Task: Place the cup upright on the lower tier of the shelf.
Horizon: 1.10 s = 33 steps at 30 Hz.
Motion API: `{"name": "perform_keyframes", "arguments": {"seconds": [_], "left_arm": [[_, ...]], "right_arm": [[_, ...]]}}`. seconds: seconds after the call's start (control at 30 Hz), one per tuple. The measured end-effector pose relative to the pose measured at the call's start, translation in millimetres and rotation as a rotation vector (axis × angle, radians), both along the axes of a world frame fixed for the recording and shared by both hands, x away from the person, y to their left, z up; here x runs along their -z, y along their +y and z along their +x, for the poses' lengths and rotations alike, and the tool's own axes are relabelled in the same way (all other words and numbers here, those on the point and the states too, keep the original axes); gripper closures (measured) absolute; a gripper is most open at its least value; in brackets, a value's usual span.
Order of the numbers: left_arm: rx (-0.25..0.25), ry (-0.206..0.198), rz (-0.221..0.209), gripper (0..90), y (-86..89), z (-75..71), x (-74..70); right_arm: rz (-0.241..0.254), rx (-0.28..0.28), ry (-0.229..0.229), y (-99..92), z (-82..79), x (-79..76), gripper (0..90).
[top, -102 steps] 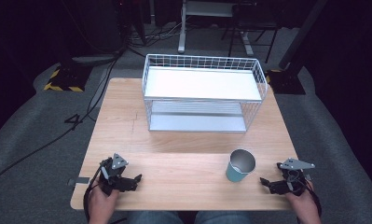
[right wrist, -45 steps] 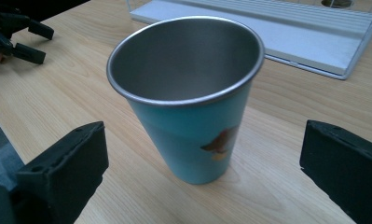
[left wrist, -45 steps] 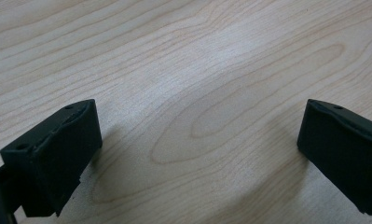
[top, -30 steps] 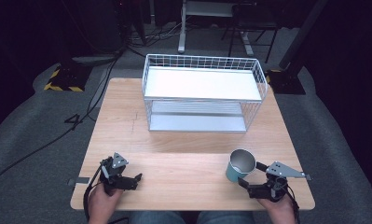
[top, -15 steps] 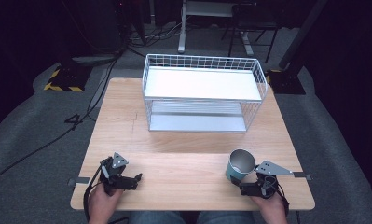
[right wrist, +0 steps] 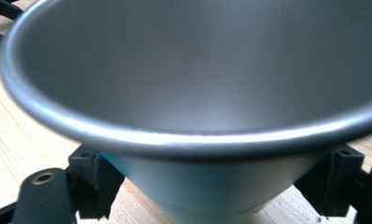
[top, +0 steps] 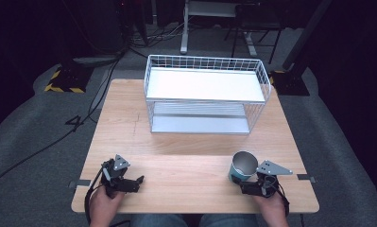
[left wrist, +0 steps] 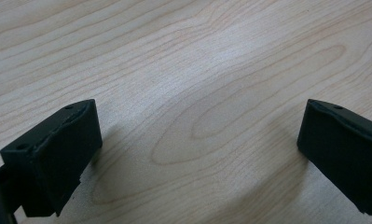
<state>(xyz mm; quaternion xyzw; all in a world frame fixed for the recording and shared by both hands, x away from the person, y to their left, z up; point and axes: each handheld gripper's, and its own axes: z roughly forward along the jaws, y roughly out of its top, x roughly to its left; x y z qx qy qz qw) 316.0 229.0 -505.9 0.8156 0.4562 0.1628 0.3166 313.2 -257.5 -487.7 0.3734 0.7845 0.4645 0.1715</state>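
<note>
We are bracketing the light, rigid, slick-looking metal cup (right wrist: 188, 93) low on its tapered blue wall with the right gripper (right wrist: 211, 186), jaws spread, not yet visibly pinching.

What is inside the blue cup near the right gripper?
The cup looks empty: the right gripper view shows only its bare grey inner wall. The very bottom is out of sight there. The right gripper has a jaw at each side of the cup's base on the table.
</note>
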Motion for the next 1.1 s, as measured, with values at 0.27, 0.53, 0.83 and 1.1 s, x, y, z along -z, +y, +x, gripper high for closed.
{"name": "perform_keyframes", "arguments": {"seconds": [0.27,0.53,0.83,1.1], "left_arm": [[0.0,0.0,0.0,0.1,0.0,0.1,0.0],[0.001,0.002,-0.002,0.1,-2.8,5.8,0.0],[0.003,0.002,-0.004,0.2,-2.8,5.9,0.0],[0.006,0.005,-0.004,0.3,-2.6,5.9,-0.2]], "right_arm": [[0.021,0.003,0.001,-2.6,-0.7,-3.7,20.6],[0.024,0.002,0.007,-3.2,-0.1,-12.0,20.6],[0.039,-0.009,-0.011,4.8,15.0,-32.1,20.6],[0.017,-0.027,-0.016,20.1,32.5,-46.1,20.6]]}}
